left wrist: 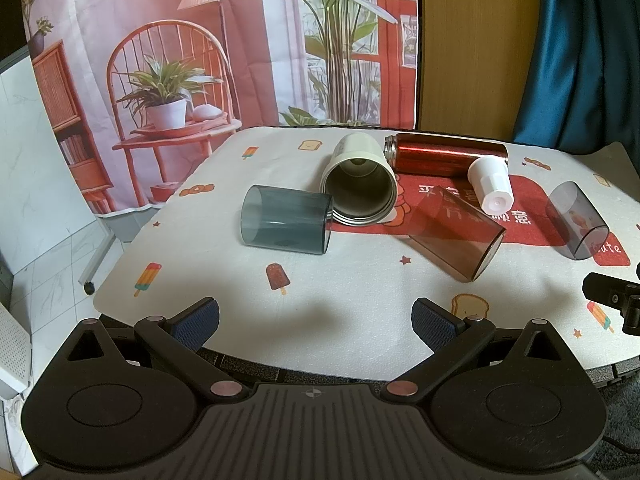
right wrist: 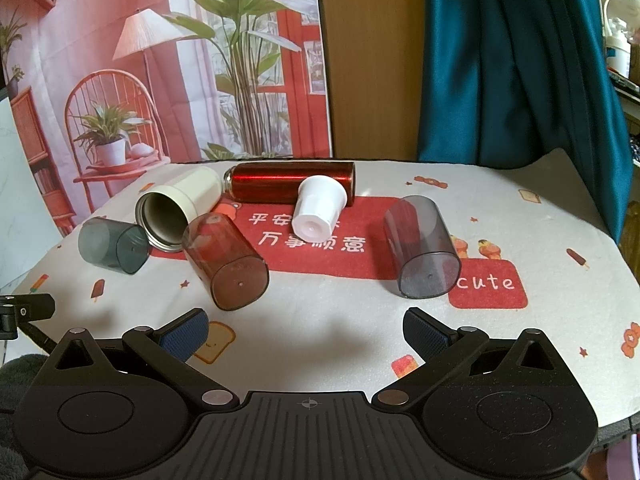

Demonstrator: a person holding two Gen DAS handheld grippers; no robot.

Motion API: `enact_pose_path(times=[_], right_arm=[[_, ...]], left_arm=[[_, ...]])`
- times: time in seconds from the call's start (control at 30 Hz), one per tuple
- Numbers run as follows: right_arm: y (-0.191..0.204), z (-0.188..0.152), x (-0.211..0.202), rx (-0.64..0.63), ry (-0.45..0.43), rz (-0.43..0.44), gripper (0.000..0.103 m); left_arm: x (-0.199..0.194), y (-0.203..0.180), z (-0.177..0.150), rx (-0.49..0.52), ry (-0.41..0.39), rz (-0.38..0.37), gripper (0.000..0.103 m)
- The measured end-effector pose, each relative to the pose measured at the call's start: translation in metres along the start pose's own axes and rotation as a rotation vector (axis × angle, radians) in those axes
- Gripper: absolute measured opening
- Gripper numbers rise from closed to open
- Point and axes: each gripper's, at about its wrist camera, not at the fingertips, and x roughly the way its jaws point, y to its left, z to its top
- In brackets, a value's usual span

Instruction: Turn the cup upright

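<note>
Several cups lie on their sides on the patterned tablecloth (left wrist: 360, 292). A blue-grey clear cup (left wrist: 286, 220) (right wrist: 112, 250) lies at the left. A cream metal-rimmed cup (left wrist: 358, 184) (right wrist: 176, 210) lies behind it, mouth toward me. A red-brown clear cup (left wrist: 456, 232) (right wrist: 226, 260) lies in the middle. A grey clear cup (left wrist: 576, 220) (right wrist: 422, 246) lies at the right. A small white cup (left wrist: 492, 190) (right wrist: 318, 214) leans on a red metal bottle (left wrist: 448, 156) (right wrist: 292, 182). My left gripper (left wrist: 316, 324) and right gripper (right wrist: 306, 334) are open and empty, near the table's front edge.
A printed backdrop (left wrist: 220, 52) hangs behind the table, with a wooden panel (right wrist: 368, 60) and a teal curtain (right wrist: 520, 60) to its right. The table's left edge drops to a tiled floor (left wrist: 48, 216). Part of the right gripper (left wrist: 616, 296) shows at the left wrist view's right edge.
</note>
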Motion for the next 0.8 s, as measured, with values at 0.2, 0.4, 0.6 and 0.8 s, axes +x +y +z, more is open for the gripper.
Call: enact_pose_path(times=[0.2, 0.4, 0.6, 0.8], right_arm=[[-0.0003, 0.0003, 0.0000, 0.000, 0.000, 0.000, 0.103], [-0.0001, -0.0012, 0.0004, -0.001, 0.001, 0.000, 0.103], [-0.0005, -0.0004, 0.0005, 0.000, 0.002, 0.000, 0.103], [-0.0005, -0.0010, 0.0011, 0.001, 0.003, 0.000, 0.103]], left_arm=[[0.0000, -0.0002, -0.0001, -0.001, -0.003, -0.002, 0.103], [0.0005, -0.0009, -0.0010, 0.000, -0.002, -0.003, 0.103], [0.0006, -0.0010, -0.0010, 0.000, -0.001, -0.003, 0.103], [0.0004, -0.0009, -0.0009, 0.000, -0.002, -0.003, 0.103]])
